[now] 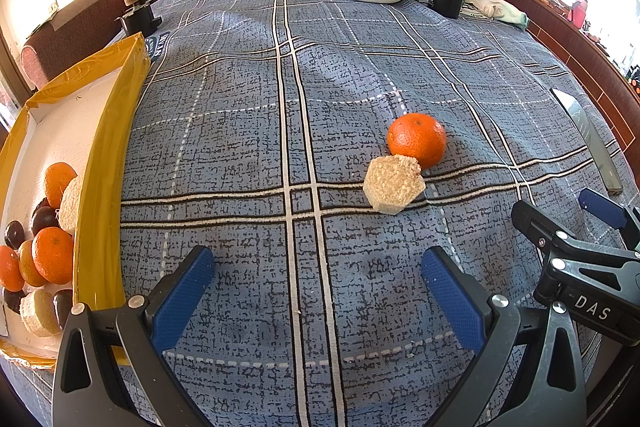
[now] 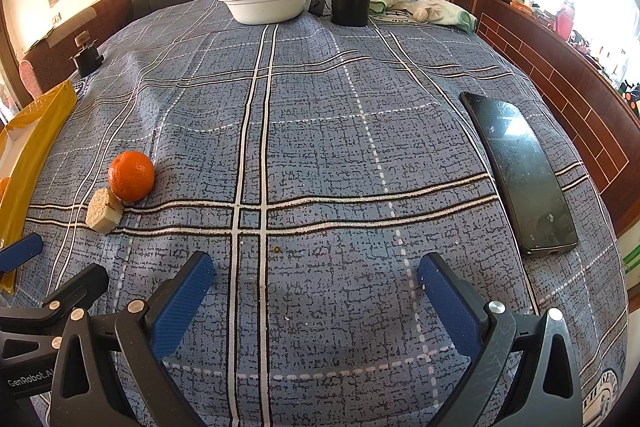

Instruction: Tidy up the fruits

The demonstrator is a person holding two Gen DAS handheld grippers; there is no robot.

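Both the left gripper [image 1: 318, 287] and right gripper [image 2: 316, 291] hover wide open and empty over the plaid cloth [image 1: 280, 87], presumably readied for the orange [image 1: 417, 139] at one o'clock, touching a pale chunk [image 1: 394, 185], with the yellow-edged box [image 1: 108, 147] of sorted fruit at nine.

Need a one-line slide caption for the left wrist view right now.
Open left gripper faces the last orange and pale cut chunk on blue plaid cloth; yellow-edged box holds sorted fruit.

"DAS" shows in white on the right gripper [image 1: 600, 223]; "GenRobot.A" runs along the left gripper [image 2: 28, 259], cut off at the frame.
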